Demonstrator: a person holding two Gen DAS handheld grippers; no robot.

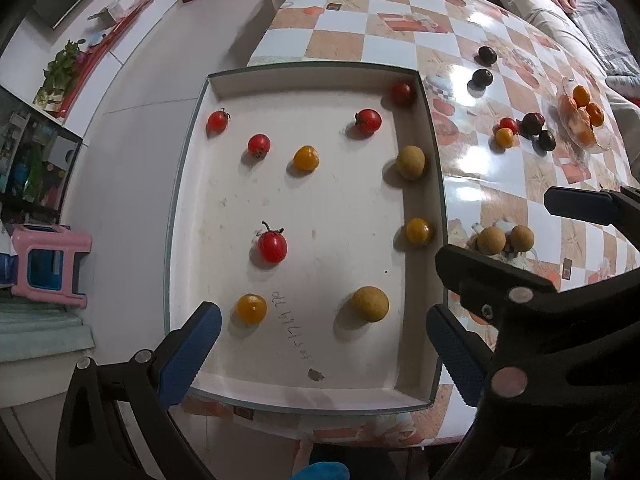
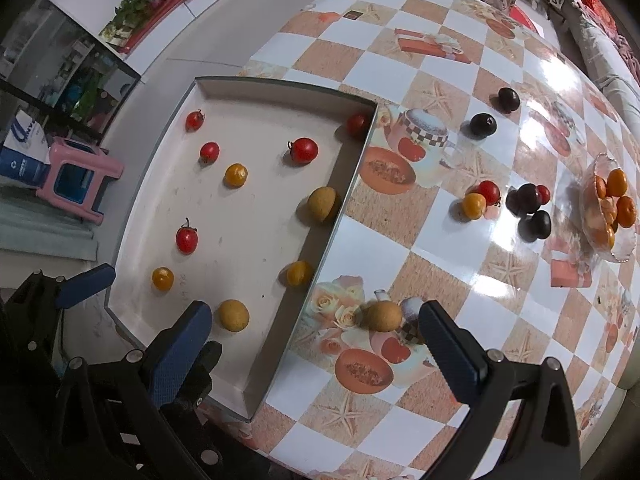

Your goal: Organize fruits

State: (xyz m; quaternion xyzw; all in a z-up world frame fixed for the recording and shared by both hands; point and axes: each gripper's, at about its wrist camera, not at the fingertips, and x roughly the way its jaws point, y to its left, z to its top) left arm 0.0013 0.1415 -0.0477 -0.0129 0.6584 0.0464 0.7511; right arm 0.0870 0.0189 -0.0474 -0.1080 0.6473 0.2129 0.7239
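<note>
A white tray (image 1: 192, 184) on the checkered table holds several red tomatoes, yellow tomatoes and tan longans. My left gripper (image 1: 320, 332) is open and empty over the tray's near end, with a longan (image 1: 370, 304) and a yellow tomato (image 1: 251, 309) between its fingers. My right gripper (image 2: 316, 332) is open and empty above the tray's right wall. A tan longan (image 2: 384, 316) lies on the table just inside its right finger (image 2: 444, 340); a second one is mostly hidden there. Both longans show in the left wrist view (image 1: 506, 239).
On the table to the right lie dark plums (image 2: 483, 124), a red tomato (image 2: 489, 191), a yellow tomato (image 2: 474, 205) and a glass dish (image 2: 628, 248) of oranges. A pink stool (image 1: 48, 268) stands on the floor at left. The tray overhangs the table's left edge.
</note>
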